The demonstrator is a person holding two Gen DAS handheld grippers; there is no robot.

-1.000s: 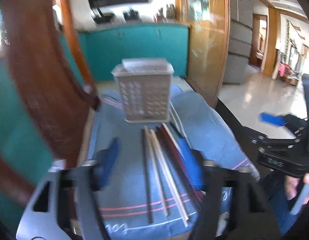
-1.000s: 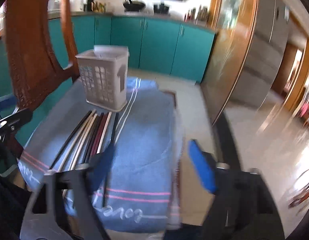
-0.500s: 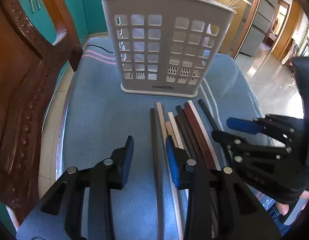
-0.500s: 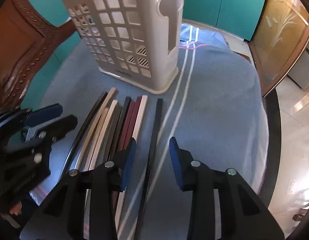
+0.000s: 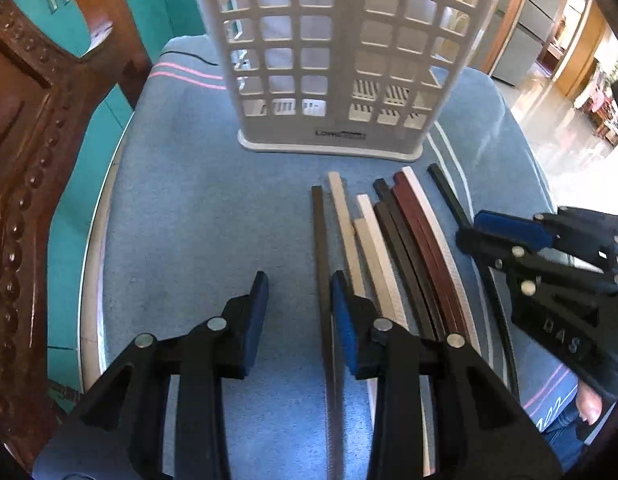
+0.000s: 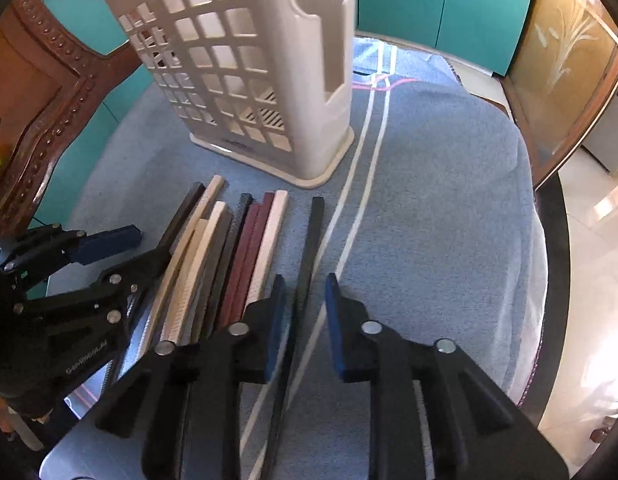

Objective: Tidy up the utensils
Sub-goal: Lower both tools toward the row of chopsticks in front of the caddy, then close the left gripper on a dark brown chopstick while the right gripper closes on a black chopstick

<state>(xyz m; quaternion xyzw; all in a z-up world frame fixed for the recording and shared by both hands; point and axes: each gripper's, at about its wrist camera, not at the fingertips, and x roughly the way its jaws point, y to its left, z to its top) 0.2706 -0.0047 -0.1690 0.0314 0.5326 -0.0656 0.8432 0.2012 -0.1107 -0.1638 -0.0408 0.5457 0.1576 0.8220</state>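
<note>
White plastic forms the utensil holder, a tall basket with square lattice walls that stands upright on the blue towel. Through the lattice only its slotted floor shows; whether any utensil is inside cannot be told. On the side wall, in the right wrist view, there is a keyhole-shaped cutout.

The chopsticks lie flat on the towel just in front of the holder's base, side by side, with their far ends pointing toward it. Colours run dark brown, beige, cream, black, maroon and cream. One black chopstick lies slightly apart on the right of the group, beside the towel's white stripes.

The left gripper is held over the towel with its jaws apart; the dark brown outer chopstick runs along the inner side of its right pad. The right gripper straddles the lone black chopstick; its jaws are closing, with a gap visible on each side.

A carved wooden chair borders the towel on the left.
</note>
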